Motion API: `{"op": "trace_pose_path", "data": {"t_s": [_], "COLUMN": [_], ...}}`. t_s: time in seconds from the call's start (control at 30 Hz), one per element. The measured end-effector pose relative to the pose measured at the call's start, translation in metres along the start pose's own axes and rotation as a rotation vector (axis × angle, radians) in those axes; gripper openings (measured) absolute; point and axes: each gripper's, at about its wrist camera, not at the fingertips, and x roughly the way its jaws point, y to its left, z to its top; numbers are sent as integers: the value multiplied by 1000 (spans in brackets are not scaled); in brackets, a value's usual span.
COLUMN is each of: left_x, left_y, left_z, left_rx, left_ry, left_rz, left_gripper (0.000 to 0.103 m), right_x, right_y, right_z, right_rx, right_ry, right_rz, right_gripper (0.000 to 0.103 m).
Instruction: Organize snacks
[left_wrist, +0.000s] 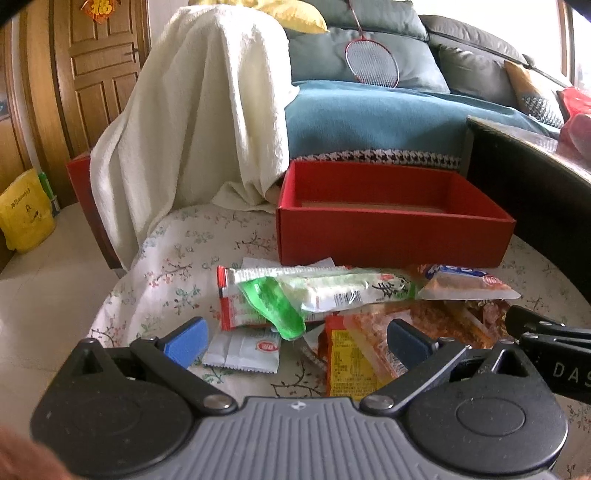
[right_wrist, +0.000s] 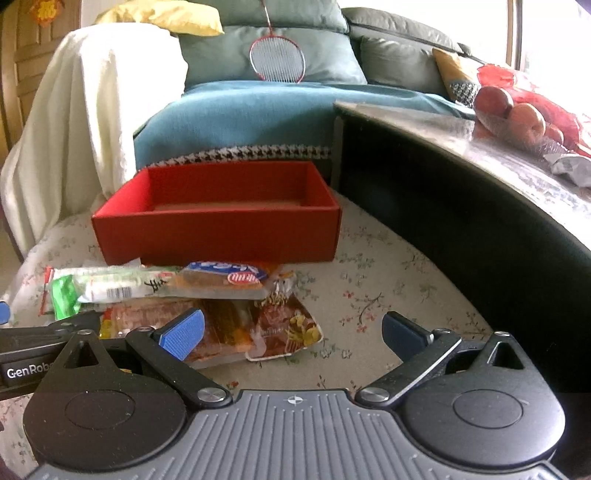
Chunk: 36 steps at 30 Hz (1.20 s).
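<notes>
An empty red box (left_wrist: 391, 236) (right_wrist: 221, 232) stands on a floral-covered table (left_wrist: 177, 266) (right_wrist: 388, 288). In front of it lies a pile of snack packets: a long green and white packet (left_wrist: 325, 290) (right_wrist: 110, 290), a white sachet (left_wrist: 243, 349), an orange packet (left_wrist: 354, 365) (right_wrist: 218, 332), a blue-labelled packet (left_wrist: 465, 282) (right_wrist: 225, 282) and a brown packet (right_wrist: 291, 328). My left gripper (left_wrist: 295, 343) hovers open just before the pile. My right gripper (right_wrist: 291, 334) is open too, right of the pile, holding nothing.
A dark raised table (right_wrist: 461, 206) (left_wrist: 528, 206) with a bag of red fruit (right_wrist: 517, 114) borders the right. Behind the box is a sofa with a blue blanket (left_wrist: 388, 118), a white towel (left_wrist: 192, 122) and a badminton racket (right_wrist: 277, 59). A yellow bag (left_wrist: 26, 210) sits on the floor left.
</notes>
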Motion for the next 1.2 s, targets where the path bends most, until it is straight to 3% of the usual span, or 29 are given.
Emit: {"op": "trace_pose_path", "data": {"t_s": [0.27, 0.83, 1.07, 1.2], "left_x": [-4, 16, 29, 41], "left_y": [1, -1, -7, -14], "left_z": [6, 12, 30, 37], "left_rx": [6, 1, 39, 109], "left_ry": [9, 169, 223, 245], "left_rz": [3, 10, -8, -2], "left_gripper": [98, 95, 94, 94], "right_x": [-4, 16, 30, 42], "right_y": [1, 8, 1, 4], "right_z": [7, 15, 28, 36], "right_rx": [0, -61, -48, -113], "right_ry": [15, 169, 230, 241], "right_rz": [-6, 0, 23, 20], "right_gripper": [103, 103, 103, 103]}}
